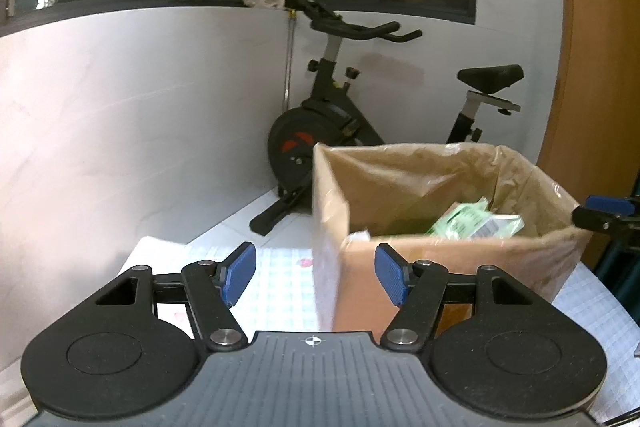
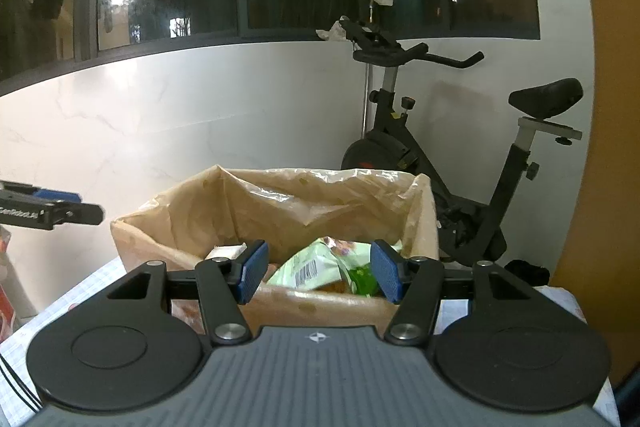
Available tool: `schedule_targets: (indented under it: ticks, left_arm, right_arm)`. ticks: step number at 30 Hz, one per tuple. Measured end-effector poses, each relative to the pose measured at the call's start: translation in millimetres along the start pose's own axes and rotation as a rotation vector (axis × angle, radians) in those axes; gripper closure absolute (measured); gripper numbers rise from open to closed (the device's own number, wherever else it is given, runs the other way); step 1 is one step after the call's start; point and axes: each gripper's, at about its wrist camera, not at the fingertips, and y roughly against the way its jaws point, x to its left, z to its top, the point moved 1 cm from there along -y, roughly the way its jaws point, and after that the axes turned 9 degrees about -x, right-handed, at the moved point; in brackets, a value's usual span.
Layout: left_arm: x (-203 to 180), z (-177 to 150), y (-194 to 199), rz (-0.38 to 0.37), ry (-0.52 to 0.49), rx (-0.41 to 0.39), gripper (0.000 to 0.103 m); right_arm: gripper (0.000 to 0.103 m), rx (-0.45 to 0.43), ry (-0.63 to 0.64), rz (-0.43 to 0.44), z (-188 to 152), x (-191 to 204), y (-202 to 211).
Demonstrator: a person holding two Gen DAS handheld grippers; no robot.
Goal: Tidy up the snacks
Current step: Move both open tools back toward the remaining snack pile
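Both claws are hanging spread and empty over the tabletop: left claw beside the box, right claw at its near rim. Several snack packets are already lying inside the bag-lined cardboard box; none are showing outside it, so sorting is looking nearly finished.

A cardboard box stands upright on a grid-patterned tablecloth, open at the top and lined with a crinkled clear plastic bag whose edge drapes over the rim. Inside lie snack packets – a pale green one with a barcode label, tilted against a brighter green packet, with something orange-brown just below them. A small white packet rests near the box's left inner wall. The contents sit low, well beneath the rim.
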Motion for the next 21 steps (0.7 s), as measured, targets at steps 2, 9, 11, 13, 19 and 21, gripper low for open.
schedule_targets:
  ticks: [2, 9, 11, 13, 19, 21]
  left_arm:
    - [2.9, -8.5, 6.9, 0.015, 0.003, 0.0, 0.035]
    - [5.9, -39.6, 22.4, 0.037, 0.05, 0.021, 0.035]
    - [4.6, -47.9, 23.6, 0.041, 0.062, 0.029, 0.035]
    - [2.7, -56.4, 24.4, 0.047, 0.069, 0.039, 0.035]
    - [0.7, -85.1, 25.4, 0.055, 0.119, 0.092, 0.035]
    - [-0.6, -92.6, 27.5, 0.053, 0.129, 0.106, 0.035]
  right_arm:
    - [0.043, -0.005, -0.001, -0.003, -3.6, -0.8, 7.6]
    - [0.043, -0.002, -0.015, -0.024, -24.0, -4.3, 29.0]
    - [0.043, 0.007, -0.019, -0.03, -31.5, -6.2, 32.6]
    - [0.043, 0.023, -0.02, -0.037, -41.3, -8.4, 34.9]
    - [0.043, 0.092, -0.027, -0.074, -75.8, -13.2, 40.3]
    - [0.043, 0.112, -0.031, -0.086, -87.0, -14.8, 43.2]
